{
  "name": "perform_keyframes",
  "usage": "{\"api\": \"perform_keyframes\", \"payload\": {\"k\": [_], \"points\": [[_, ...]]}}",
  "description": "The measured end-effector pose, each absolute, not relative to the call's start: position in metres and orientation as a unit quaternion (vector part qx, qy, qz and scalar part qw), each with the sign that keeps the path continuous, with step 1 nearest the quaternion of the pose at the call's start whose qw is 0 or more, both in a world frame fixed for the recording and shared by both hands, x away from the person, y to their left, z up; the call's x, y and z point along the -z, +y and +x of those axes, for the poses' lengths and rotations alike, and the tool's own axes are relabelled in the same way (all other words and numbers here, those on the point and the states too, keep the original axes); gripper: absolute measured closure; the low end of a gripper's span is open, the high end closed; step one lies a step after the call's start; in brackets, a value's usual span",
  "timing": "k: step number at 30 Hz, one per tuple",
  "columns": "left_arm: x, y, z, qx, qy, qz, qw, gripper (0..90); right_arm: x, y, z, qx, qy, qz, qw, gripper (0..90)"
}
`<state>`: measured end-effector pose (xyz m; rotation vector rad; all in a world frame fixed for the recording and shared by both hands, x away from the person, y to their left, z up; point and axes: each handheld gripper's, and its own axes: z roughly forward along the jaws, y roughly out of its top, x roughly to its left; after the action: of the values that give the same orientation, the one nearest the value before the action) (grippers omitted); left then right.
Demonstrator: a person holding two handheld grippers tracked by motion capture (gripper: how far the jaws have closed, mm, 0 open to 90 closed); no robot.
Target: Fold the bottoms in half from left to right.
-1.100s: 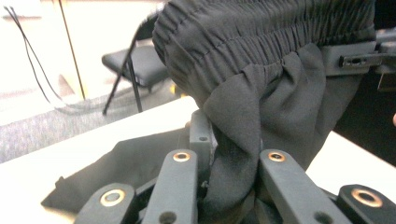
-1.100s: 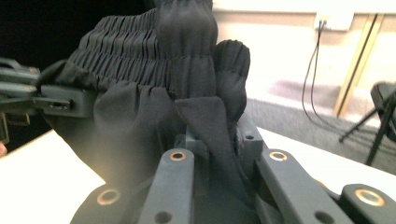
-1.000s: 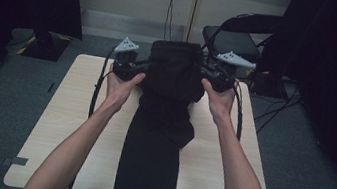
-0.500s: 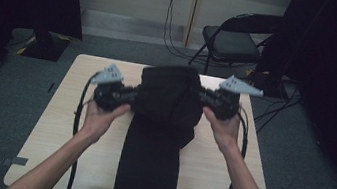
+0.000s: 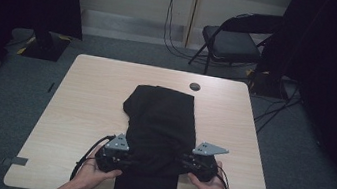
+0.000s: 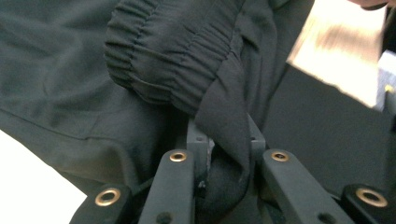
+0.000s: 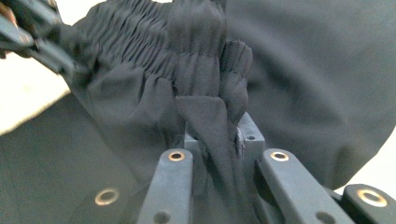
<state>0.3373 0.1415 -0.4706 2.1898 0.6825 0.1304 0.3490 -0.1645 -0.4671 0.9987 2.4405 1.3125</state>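
Observation:
A black garment (image 5: 160,118) with an elastic waistband lies folded along the middle of the wooden table (image 5: 91,93), its near end hanging over the front edge. My left gripper (image 5: 127,159) is shut on the waistband's left corner low over the table near the front edge. My right gripper (image 5: 187,167) is shut on the right corner. In the left gripper view the gathered fabric (image 6: 177,60) is bunched between the jaws of the left gripper (image 6: 224,140). In the right gripper view a pleat of waistband (image 7: 154,70) is pinched in the right gripper (image 7: 217,135).
A round cable hole (image 5: 195,86) sits at the table's far edge. A folding chair (image 5: 235,39) stands behind the table at the right, with cables on the floor near it. Dark curtains hang at both sides. Bare tabletop lies left and right of the garment.
Both hands have come down and toward the near edge, drawing the waistband back over the garment. The cloth that hung raised now lies flat and doubled on the table.

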Motion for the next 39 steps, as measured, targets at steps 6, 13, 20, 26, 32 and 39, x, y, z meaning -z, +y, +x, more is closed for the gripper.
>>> {"api": "perform_keyframes", "payload": {"k": [6, 13, 20, 26, 32, 39], "points": [[0.491, 0.136, 0.371, -0.066, 0.310, 0.865, 0.388, 78.2, 0.487, -0.159, 0.372, -0.404, 0.842, 0.339, 0.114, 78.8], [0.487, 0.132, 0.387, -0.074, 0.318, 0.846, 0.421, 65.2, 0.490, -0.166, 0.404, -0.405, 0.827, 0.370, 0.126, 68.4], [0.452, 0.159, 0.385, -0.053, 0.320, 0.806, 0.494, 52.2, 0.459, -0.185, 0.388, -0.455, 0.811, 0.347, 0.122, 49.8], [0.449, 0.174, 0.411, -0.103, 0.382, 0.793, 0.463, 54.4, 0.441, -0.206, 0.401, -0.473, 0.785, 0.371, 0.151, 57.9], [0.471, 0.157, 0.435, -0.128, 0.398, 0.803, 0.425, 52.3, 0.462, -0.201, 0.433, -0.423, 0.793, 0.402, 0.176, 59.4], [0.490, 0.148, 0.442, -0.121, 0.401, 0.818, 0.395, 46.9, 0.477, -0.186, 0.436, -0.397, 0.811, 0.391, 0.179, 56.7]]}}
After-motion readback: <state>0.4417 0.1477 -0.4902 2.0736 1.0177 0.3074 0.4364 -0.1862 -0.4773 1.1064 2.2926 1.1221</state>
